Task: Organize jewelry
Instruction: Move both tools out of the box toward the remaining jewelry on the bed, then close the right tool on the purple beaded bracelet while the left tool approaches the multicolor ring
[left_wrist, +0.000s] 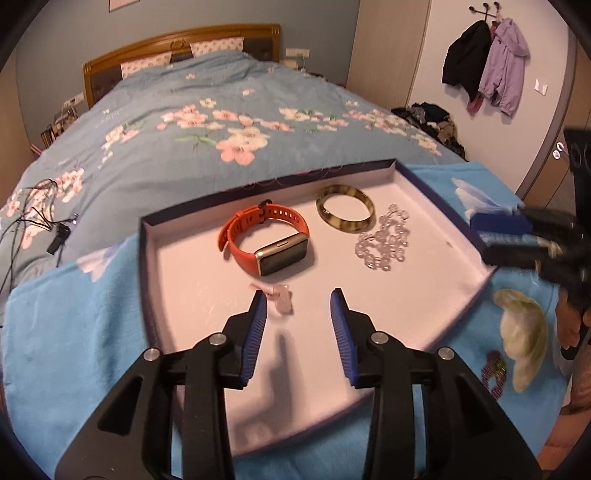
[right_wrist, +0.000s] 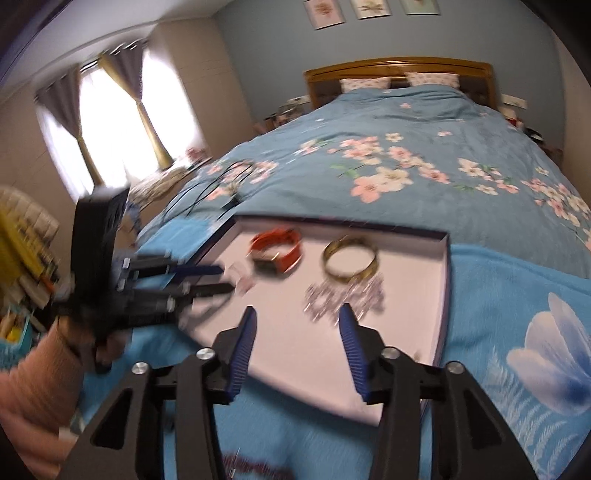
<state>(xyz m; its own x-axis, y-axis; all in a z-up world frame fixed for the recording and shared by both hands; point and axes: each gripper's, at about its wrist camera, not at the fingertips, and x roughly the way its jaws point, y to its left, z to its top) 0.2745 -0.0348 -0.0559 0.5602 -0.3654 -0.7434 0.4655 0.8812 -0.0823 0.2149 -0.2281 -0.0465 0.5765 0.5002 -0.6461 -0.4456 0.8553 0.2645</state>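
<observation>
Jewelry, in the tray (left_wrist: 147, 258) on my bed: orange watch (left_wrist: 269, 240), mottled bangle (left_wrist: 345, 212), clear bead strand (left_wrist: 384, 240), pink piece (left_wrist: 279, 297) just beside my left gripper (left_wrist: 298, 297). Both grippers parted, holding nothing; right gripper (right_wrist: 297, 314) just short of the beads.

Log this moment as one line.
left gripper: open, empty | right gripper: open, empty | tray: watch, bangle, beads

Dim room, bright window (right_wrist: 110, 122), motion blur

Watch (left_wrist: 269, 240) left of bangle (left_wrist: 345, 208) in tray (left_wrist: 177, 258), beads (left_wrist: 384, 240) right
</observation>
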